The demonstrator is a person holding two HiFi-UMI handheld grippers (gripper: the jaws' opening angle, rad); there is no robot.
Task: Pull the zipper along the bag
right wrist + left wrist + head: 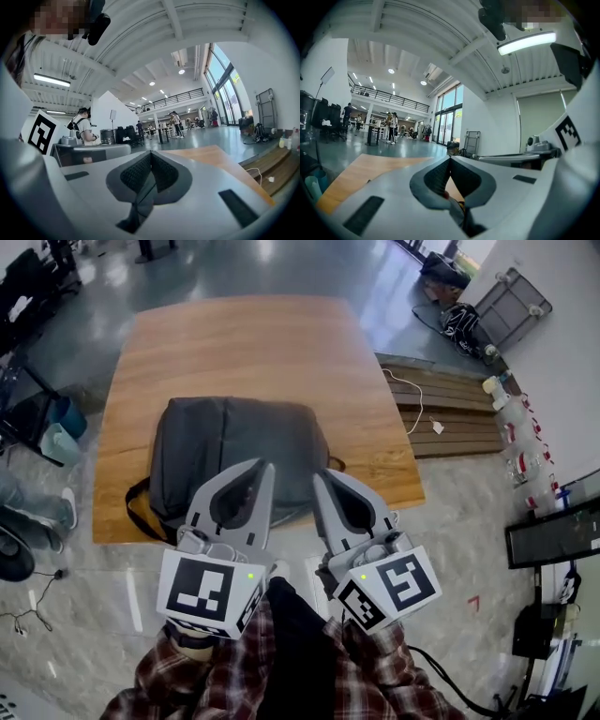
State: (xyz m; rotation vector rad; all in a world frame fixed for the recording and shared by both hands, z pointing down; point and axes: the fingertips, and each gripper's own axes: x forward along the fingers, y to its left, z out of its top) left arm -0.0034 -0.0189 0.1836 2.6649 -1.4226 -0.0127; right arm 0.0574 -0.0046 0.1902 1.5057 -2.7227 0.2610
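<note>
A dark grey backpack (234,451) lies flat on the wooden table (244,343), close to the table's front edge; its zipper pull is too small to make out. Both grippers hover over the bag's near edge, side by side and tilted upward. My left gripper (266,466) is shut with nothing between its jaws, and my right gripper (319,474) is shut and empty too. In the left gripper view the left gripper (450,158) points over the table toward the hall. The right gripper (151,153) does the same in the right gripper view. The bag is hidden in both gripper views.
A low wooden platform (450,409) with a white cable lies right of the table. A blue bin (58,442) and chairs stand at the left. Bags (459,320) and a cart sit on the floor at the far right. People stand far off in the hall (391,126).
</note>
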